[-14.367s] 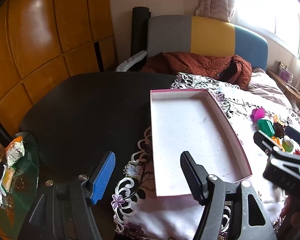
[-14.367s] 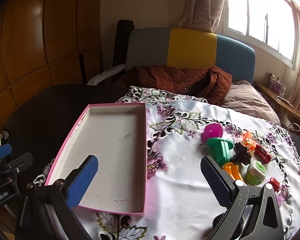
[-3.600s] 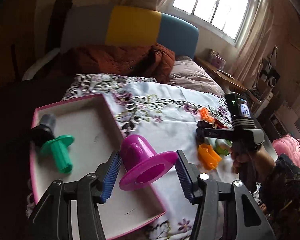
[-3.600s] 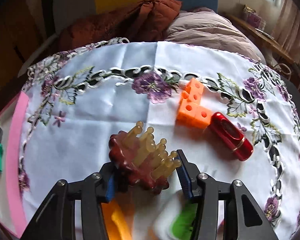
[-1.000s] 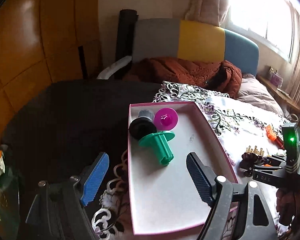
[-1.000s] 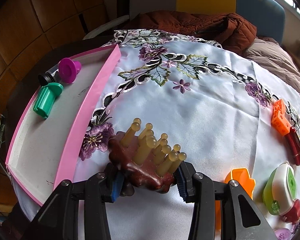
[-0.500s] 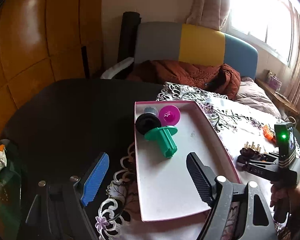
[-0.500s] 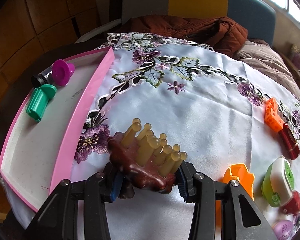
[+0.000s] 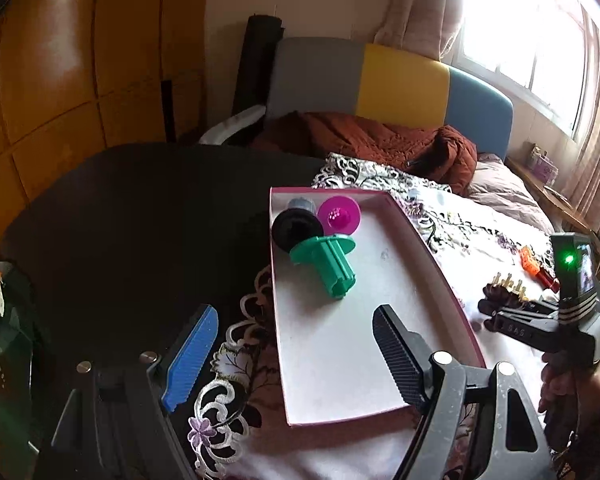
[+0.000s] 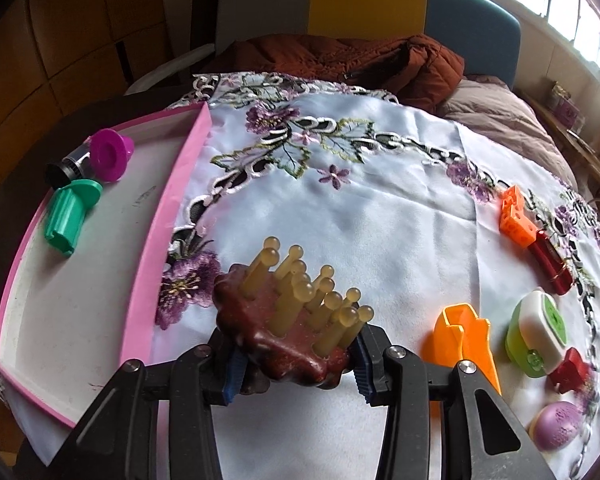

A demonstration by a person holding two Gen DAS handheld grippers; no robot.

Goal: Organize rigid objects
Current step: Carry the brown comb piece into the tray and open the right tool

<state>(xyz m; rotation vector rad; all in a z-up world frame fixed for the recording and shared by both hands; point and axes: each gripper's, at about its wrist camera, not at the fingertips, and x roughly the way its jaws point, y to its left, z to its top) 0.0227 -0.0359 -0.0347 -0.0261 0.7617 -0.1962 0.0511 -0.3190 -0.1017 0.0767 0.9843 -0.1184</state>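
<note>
A pink-rimmed white tray (image 9: pixel 432 248) (image 10: pixel 168 216) lies on the embroidered cloth. In it are a green flanged piece (image 9: pixel 326 260) (image 10: pixel 70 210), a magenta flanged piece (image 9: pixel 338 214) (image 10: pixel 110 154) and a black and grey cylinder (image 9: pixel 296 226) (image 10: pixel 70 166). My left gripper (image 9: pixel 296 356) is open and empty above the tray's near end. My right gripper (image 10: pixel 296 364) is shut on a dark red massager with tan prongs (image 10: pixel 292 312) and holds it above the cloth right of the tray; it also shows in the left wrist view (image 9: pixel 504 288).
On the cloth at the right lie an orange block (image 10: pixel 518 216), a red capsule (image 10: pixel 550 260), an orange scoop (image 10: pixel 464 336), a green and white box (image 10: pixel 538 332), a small red piece (image 10: pixel 570 370) and a purple ball (image 10: pixel 558 424). A dark table (image 9: pixel 140 216) lies left of the tray.
My right gripper has carried the massager a little further from the tray's rim over the cloth. My left gripper has stayed open above the tray's near end.
</note>
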